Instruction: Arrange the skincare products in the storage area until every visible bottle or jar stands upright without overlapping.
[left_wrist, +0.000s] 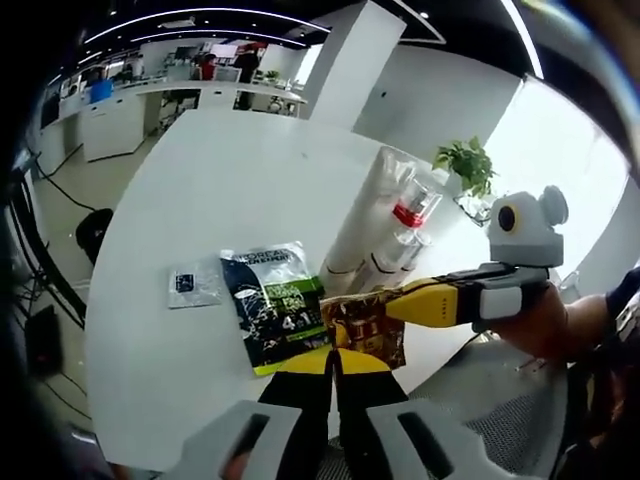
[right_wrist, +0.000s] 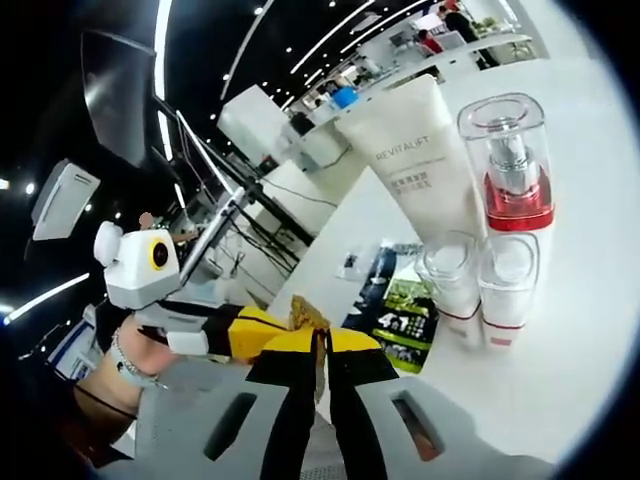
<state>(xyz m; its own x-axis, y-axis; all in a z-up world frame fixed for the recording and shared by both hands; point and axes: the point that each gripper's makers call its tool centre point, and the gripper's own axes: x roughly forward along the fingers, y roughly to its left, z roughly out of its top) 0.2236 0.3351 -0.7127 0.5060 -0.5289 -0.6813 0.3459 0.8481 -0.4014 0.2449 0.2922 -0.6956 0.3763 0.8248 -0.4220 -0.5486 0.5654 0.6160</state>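
Low in the left gripper view, my left gripper (left_wrist: 333, 362) has its jaws together, clamped on a brown sachet (left_wrist: 368, 330); the right gripper (left_wrist: 400, 303) reaches in from the right and pinches the same sachet. Just left of it lies a green packet (left_wrist: 275, 305), and a small sachet (left_wrist: 193, 285) further left. Upper right of centre, the white tube (left_wrist: 368, 215) and red-banded pump bottle (left_wrist: 412, 212) stand upright together. I judge that tugging the sachet between both grippers could tear it.
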